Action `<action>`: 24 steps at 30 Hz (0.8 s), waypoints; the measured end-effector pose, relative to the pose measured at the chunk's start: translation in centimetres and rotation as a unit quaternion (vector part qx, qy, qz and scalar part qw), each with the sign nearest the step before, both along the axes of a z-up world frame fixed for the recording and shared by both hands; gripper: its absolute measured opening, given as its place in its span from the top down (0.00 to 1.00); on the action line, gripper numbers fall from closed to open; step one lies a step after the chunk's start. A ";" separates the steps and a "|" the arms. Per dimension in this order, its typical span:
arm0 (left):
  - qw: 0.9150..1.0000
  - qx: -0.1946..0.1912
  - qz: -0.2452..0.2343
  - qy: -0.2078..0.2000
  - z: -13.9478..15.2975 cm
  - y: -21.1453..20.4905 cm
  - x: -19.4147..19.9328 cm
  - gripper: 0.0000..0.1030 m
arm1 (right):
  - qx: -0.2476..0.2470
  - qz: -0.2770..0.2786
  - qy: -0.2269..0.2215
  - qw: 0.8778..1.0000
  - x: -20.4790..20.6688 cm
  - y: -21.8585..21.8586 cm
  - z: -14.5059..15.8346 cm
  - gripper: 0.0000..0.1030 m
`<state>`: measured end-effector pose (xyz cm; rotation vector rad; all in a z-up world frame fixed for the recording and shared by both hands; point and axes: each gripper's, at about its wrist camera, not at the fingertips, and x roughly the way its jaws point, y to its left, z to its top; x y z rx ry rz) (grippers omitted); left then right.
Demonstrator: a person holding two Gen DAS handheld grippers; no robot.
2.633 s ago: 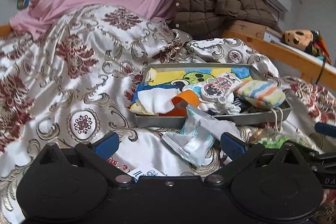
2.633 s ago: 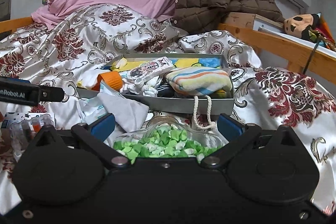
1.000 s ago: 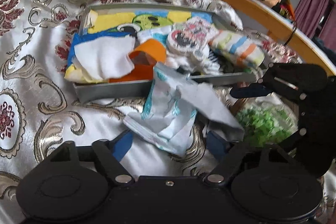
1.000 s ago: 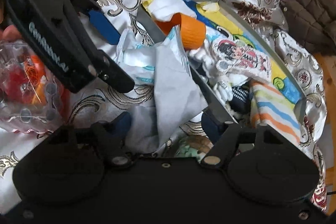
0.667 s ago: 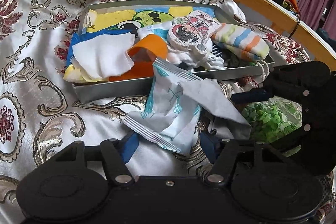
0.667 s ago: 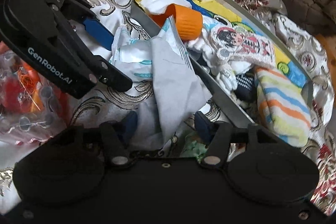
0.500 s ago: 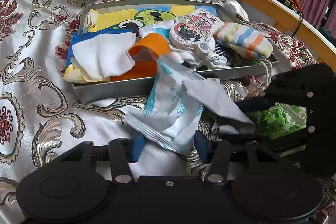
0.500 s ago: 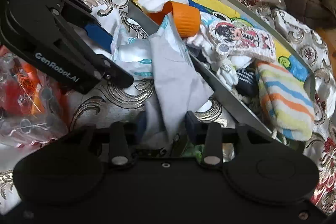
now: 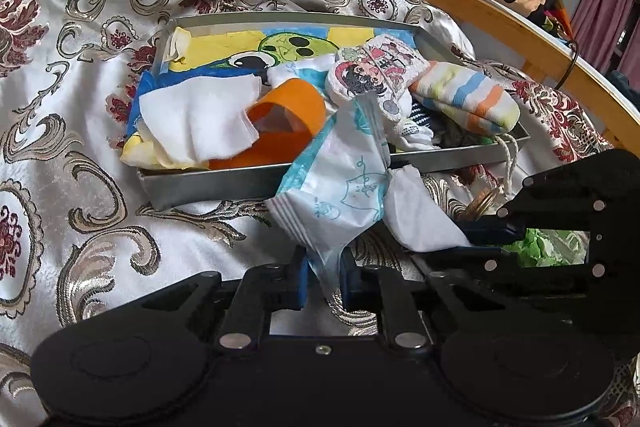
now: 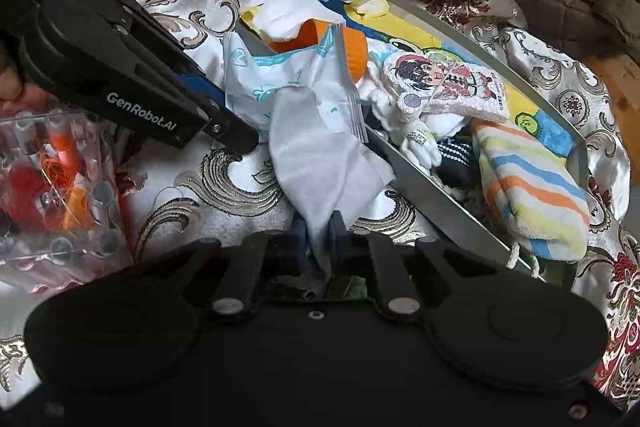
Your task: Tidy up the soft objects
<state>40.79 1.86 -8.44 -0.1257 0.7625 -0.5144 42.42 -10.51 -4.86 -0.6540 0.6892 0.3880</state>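
You're pinching the wipes packet (image 9: 336,195) w/ your left gripper (image 9: 323,281): jaws have just been closing and are nearly together on its lower corner. Your right gripper (image 10: 318,241) has just been closing too, now clamped on the grey-white wipe (image 10: 320,155) sticking out of the packet mouth. Both are lying on the bedspread (image 9: 80,155) just in front of the metal tray (image 9: 208,183), the packet's top end leaning on the tray's near wall. Packet's long axis is running from your left gripper up toward the tray; the wipe is trailing off sideways to the right gripper, so the two grips are pulling along different lines. Inside the tray: striped sock (image 9: 464,97), orange cup (image 9: 292,107), cartoon-print pouch (image 9: 372,71). Readable text: "GenRobot.AI" on the left gripper's side in the right wrist view. Packet print isn't legible.
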 end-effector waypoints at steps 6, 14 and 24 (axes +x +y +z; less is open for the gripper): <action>1.000 -0.014 -0.001 0.004 0.8 0.6 -0.2 0.86 | 0.012 -0.004 -0.036 0.999 -1.2 -0.5 0.4 0.99; 1.000 -0.025 0.006 0.001 3.0 1.2 -0.7 0.87 | 0.051 -0.036 -0.089 0.994 -2.5 -1.2 3.0 1.00; 0.996 -0.071 0.053 -0.010 6.2 2.8 -0.1 0.87 | 0.051 -0.060 -0.168 0.983 -0.9 -0.6 8.7 1.00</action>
